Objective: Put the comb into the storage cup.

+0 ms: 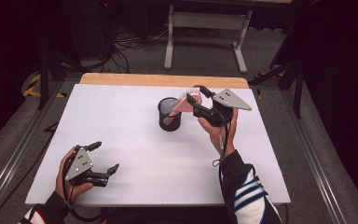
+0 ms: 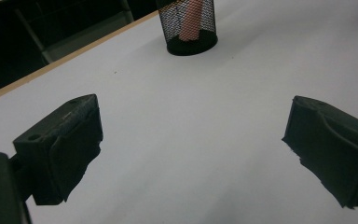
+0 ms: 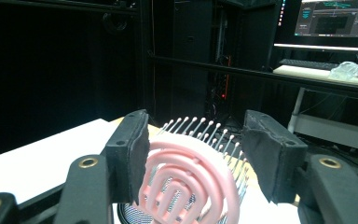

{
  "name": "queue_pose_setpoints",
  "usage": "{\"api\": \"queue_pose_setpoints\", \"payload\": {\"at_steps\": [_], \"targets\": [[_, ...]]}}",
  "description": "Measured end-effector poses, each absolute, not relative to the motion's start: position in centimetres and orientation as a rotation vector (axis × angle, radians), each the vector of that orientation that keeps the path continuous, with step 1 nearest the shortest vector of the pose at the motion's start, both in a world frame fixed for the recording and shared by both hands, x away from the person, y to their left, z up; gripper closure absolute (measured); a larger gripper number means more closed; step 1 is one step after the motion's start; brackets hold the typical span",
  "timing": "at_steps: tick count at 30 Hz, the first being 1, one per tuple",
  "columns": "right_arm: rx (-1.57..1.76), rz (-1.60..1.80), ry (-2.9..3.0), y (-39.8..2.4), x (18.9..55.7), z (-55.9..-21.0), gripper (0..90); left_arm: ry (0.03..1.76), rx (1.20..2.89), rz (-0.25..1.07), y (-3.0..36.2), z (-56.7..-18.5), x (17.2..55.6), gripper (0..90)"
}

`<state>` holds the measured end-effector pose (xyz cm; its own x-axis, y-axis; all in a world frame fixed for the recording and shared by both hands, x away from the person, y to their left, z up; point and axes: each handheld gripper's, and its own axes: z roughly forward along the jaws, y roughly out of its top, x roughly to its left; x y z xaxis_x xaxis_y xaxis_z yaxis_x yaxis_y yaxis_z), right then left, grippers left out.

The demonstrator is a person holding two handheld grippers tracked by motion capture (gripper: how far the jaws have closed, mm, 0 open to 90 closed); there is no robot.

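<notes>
High view had my right gripper [image 1: 192, 99] up beside the black mesh cup [image 1: 169, 114], just right of it; the pink hairbrush [image 1: 185, 101] stood handle-down in that cup, head leaning out over the rim; my right jaws sat part open around the head, one pad touching, the other just clear; my left gripper [image 1: 103, 157], well short of the cup, gaped wide, holding nothing.

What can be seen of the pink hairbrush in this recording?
The pink hairbrush has a vented plastic head of concentric arches with white-tipped metal pins. It stands handle-down in the black mesh cup, head tilted out over the rim. The right gripper brackets the head; its left finger touches it, with a gap at the other.
</notes>
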<state>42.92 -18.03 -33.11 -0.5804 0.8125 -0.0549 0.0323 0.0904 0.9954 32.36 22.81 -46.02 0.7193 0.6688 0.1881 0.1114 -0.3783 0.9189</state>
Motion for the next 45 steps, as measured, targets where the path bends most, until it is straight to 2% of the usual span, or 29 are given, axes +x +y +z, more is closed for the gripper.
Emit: {"api": "queue_pose_setpoints", "payload": {"at_steps": [31, 41, 45], "targets": [[0.81, 1.493, 1.745, -18.2, 42.1, -32.4, 35.5, 0.6, 1.894, 0.676, 22.8, -46.0, 32.3, 5.3], [0.799, 1.459, 1.728, -18.1, 41.7, -32.3, 29.6, 0.597, 1.896, 0.676, 22.8, -46.0, 32.4, 5.2], [0.793, 1.415, 1.721, -18.1, 41.6, -32.2, 22.6, 0.598, 1.897, 0.67, 22.8, -46.0, 32.4, 5.2]]}}
